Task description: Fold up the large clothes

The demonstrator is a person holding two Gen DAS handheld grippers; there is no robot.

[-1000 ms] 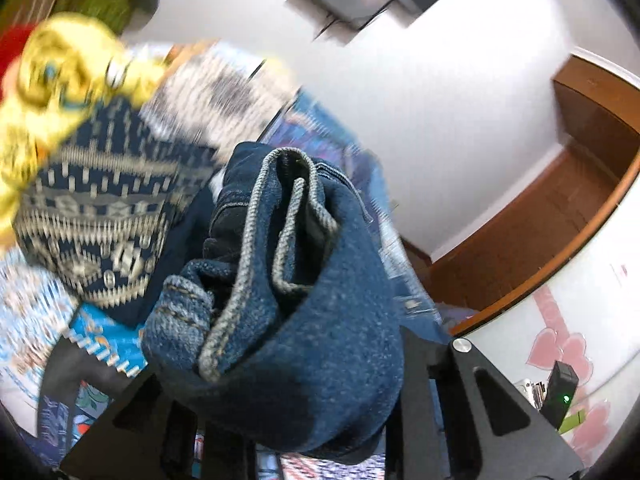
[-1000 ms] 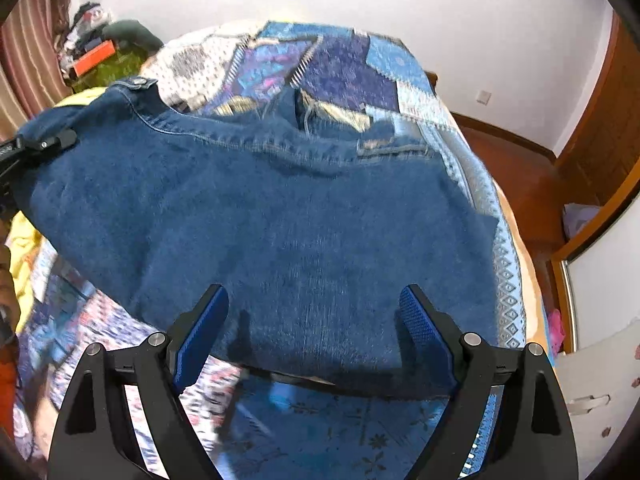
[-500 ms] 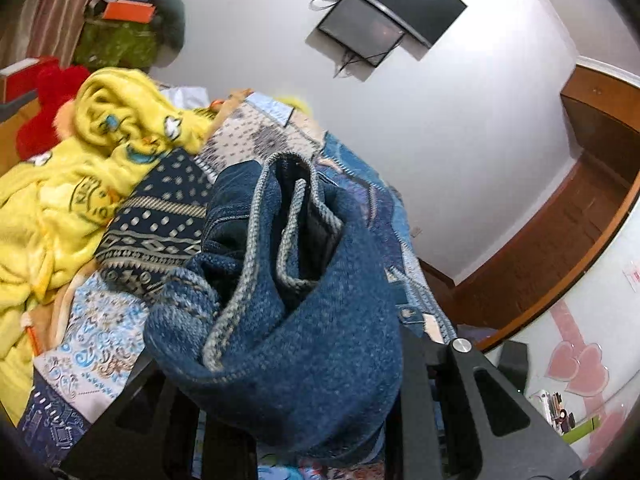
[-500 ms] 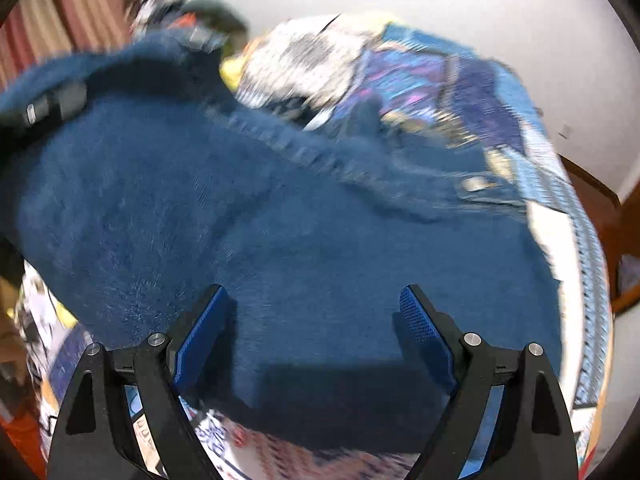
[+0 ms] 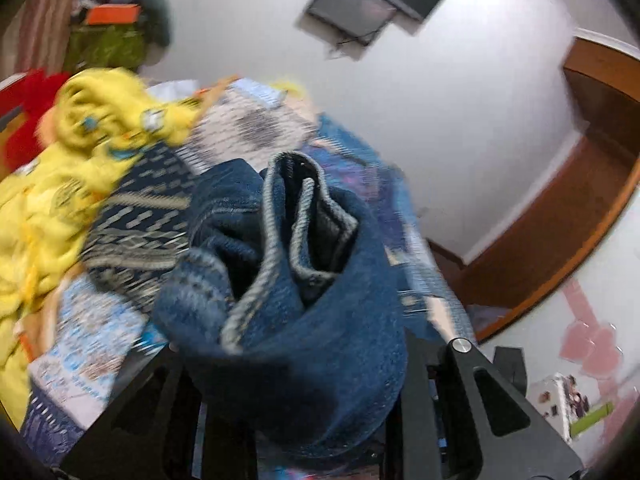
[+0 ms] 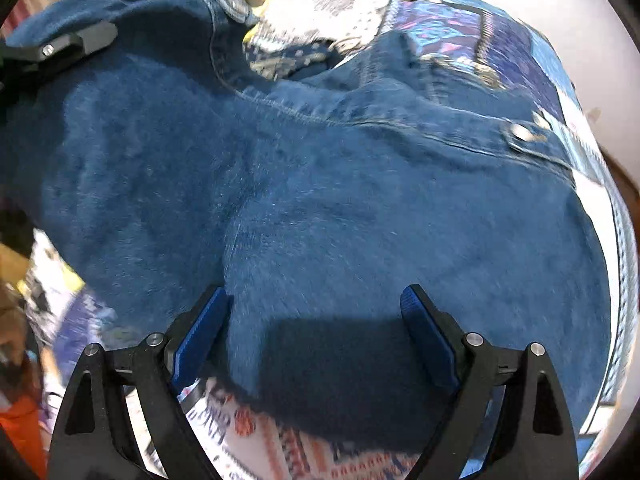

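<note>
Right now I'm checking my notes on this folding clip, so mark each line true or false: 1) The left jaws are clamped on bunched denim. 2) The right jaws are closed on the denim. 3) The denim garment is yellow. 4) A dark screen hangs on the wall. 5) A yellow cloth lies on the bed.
1) True: the left gripper is shut on a bunch of the denim garment.
2) False: the right gripper stands open above the cloth.
3) False: it is blue.
4) True: the dark screen is wall-mounted.
5) True: the yellow cloth lies on the bed.
</note>
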